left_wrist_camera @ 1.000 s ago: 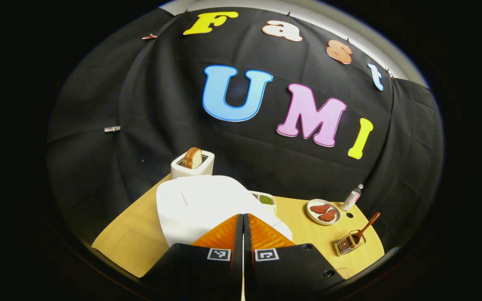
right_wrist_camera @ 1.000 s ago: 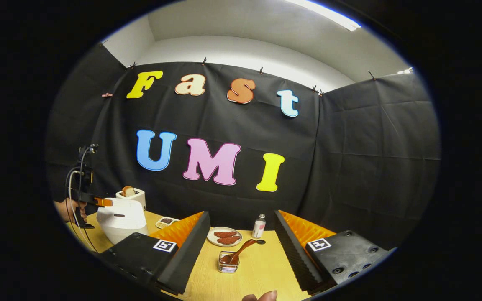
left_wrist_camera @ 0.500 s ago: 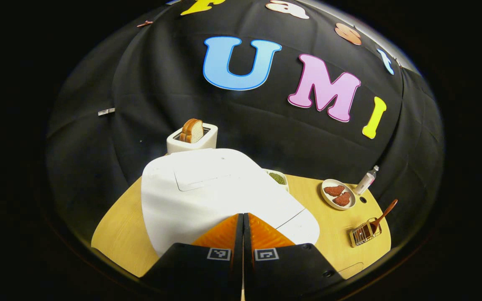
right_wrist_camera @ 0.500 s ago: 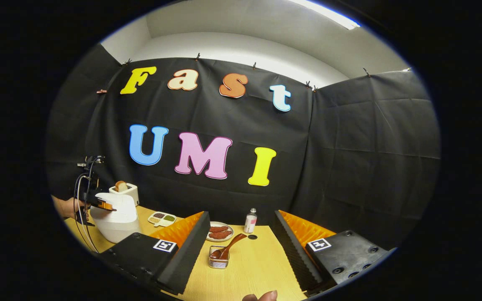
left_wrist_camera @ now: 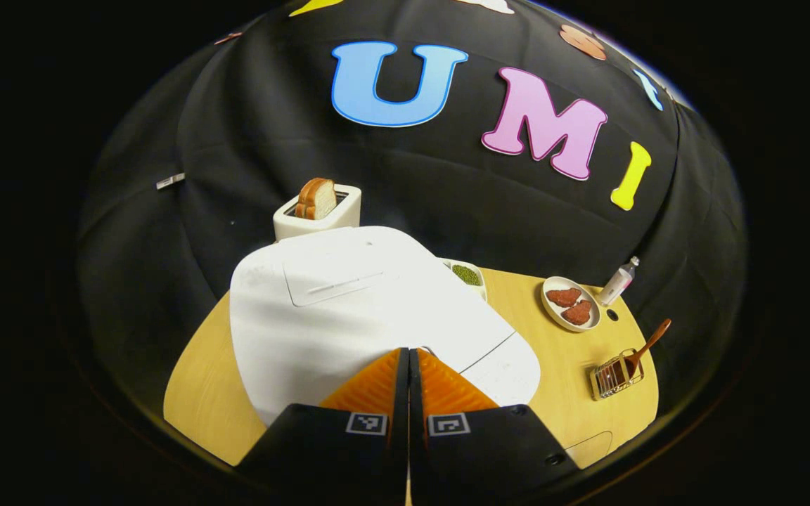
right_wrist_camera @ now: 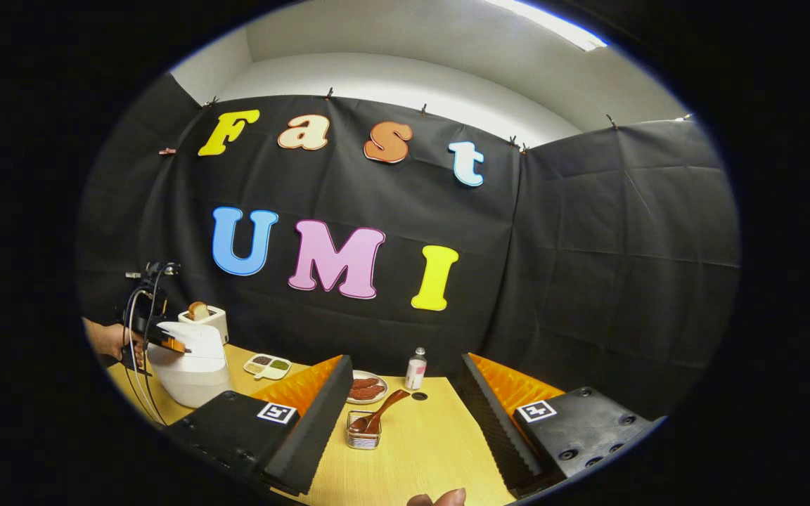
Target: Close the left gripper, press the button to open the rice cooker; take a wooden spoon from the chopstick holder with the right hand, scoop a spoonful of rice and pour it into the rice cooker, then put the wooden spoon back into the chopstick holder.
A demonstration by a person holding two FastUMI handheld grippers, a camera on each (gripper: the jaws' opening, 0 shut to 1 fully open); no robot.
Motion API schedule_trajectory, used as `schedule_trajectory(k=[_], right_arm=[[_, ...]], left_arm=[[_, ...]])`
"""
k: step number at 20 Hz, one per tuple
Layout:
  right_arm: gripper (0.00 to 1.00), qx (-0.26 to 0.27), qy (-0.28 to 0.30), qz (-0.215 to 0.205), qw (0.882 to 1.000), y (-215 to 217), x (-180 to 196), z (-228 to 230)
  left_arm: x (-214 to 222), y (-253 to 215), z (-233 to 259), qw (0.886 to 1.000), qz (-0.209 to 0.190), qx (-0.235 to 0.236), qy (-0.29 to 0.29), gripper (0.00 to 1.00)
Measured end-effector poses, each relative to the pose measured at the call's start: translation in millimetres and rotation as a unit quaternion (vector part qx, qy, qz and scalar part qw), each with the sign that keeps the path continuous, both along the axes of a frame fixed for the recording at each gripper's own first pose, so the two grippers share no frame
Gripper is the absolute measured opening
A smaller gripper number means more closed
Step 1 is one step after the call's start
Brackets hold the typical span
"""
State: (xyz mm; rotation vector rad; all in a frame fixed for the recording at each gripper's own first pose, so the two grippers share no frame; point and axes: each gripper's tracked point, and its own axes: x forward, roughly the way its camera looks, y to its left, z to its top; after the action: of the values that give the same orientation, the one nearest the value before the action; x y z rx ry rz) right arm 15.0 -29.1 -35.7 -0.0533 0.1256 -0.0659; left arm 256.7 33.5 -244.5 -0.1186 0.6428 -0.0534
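The white rice cooker (left_wrist_camera: 349, 309) sits on the wooden table, its lid down. My left gripper (left_wrist_camera: 408, 355) is shut with nothing between its fingers, and its tips rest at the front edge of the cooker's lid. In the right gripper view the cooker (right_wrist_camera: 190, 365) stands at the far left, with the left gripper (right_wrist_camera: 174, 346) against its top and a hand behind it. My right gripper (right_wrist_camera: 401, 383) is open above the table. Ahead of it stands the wire chopstick holder (right_wrist_camera: 364, 434) with the wooden spoon (right_wrist_camera: 377, 416) leaning in it. That holder (left_wrist_camera: 614, 374) and the spoon (left_wrist_camera: 647, 344) lie at the right in the left gripper view.
A white toaster (left_wrist_camera: 317, 211) with bread stands behind the cooker. A divided dish of grains (right_wrist_camera: 269, 365) lies beside the cooker. A plate of red meat pieces (left_wrist_camera: 570, 313) and a small bottle (left_wrist_camera: 618, 280) sit toward the table's (right_wrist_camera: 419, 457) back right. A fingertip (right_wrist_camera: 440, 499) shows at the bottom.
My left gripper has come down and closer onto the cooker's front, staying shut. The right gripper view has drifted slightly, with the holder a little nearer; the right gripper stays open.
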Motion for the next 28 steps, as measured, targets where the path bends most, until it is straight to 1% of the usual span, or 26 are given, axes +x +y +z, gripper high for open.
schedule_trajectory(k=[2, 5, 9, 12, 15, 16, 17, 18, 19, 20, 23, 25, 28], right_arm=[[0.97, -0.001, -0.004, 0.001, 1.000, 2.1, -0.1, 2.9], [0.97, -0.003, -0.005, 0.003, 1.000, 5.3, -0.3, 3.7], [0.98, -0.004, -0.007, 0.002, 1.000, 7.6, -2.0, 6.5], [0.97, -0.004, -0.009, 0.003, 1.000, 8.9, -2.9, 7.5], [0.97, 0.000, -0.009, 0.003, 1.000, 10.7, -4.4, 8.2], [0.97, 0.001, -0.009, 0.005, 1.000, 11.6, -4.0, 8.5], [0.97, 0.002, -0.008, 0.005, 1.000, 11.8, -3.7, 8.3], [0.97, 0.002, -0.008, 0.006, 1.000, 12.1, -2.9, 8.4], [0.97, 0.002, -0.007, 0.008, 1.000, 12.8, -3.6, 8.5], [0.98, 0.002, -0.007, 0.010, 1.000, 14.3, -3.1, 8.5], [0.98, -0.003, -0.008, 0.011, 1.000, 16.7, -4.8, 7.8], [0.97, -0.003, -0.003, 0.015, 1.000, 19.5, -3.4, 3.4], [0.98, 0.009, 0.007, 0.032, 0.999, 30.4, 1.8, -5.1]], left_arm=[[5.6, 0.8, 20.0, 0.999, 0.000, 0.020, -0.035, 0.08], [13.2, 6.2, 55.8, 0.995, 0.004, 0.042, -0.089, 0.08], [22.5, 13.8, 88.1, 0.988, 0.005, 0.072, -0.135, 0.07], [20.6, 18.4, 109.6, 0.983, 0.014, 0.080, -0.167, 0.07], [15.3, 25.1, 134.8, 0.973, 0.023, 0.096, -0.207, 0.07], [16.8, 25.5, 139.3, 0.971, 0.022, 0.101, -0.218, 0.08], [8.6, 21.5, 146.7, 0.969, 0.018, 0.100, -0.226, 0.09], [7.1, 17.5, 150.2, 0.968, 0.010, 0.094, -0.231, 0.09], [2.4, 13.7, 156.1, 0.967, 0.005, 0.087, -0.238, 0.24], [-3.4, 13.2, 160.1, 0.966, 0.006, 0.078, -0.245, 0.31], [-25.5, 7.1, 175.6, 0.963, 0.012, 0.043, -0.265, 0.82], [-44.5, 7.9, 182.9, 0.961, 0.023, 0.034, -0.275, 0.98], [-82.3, -2.3, 196.7, 0.956, 0.031, 0.031, -0.289, 0.97]])
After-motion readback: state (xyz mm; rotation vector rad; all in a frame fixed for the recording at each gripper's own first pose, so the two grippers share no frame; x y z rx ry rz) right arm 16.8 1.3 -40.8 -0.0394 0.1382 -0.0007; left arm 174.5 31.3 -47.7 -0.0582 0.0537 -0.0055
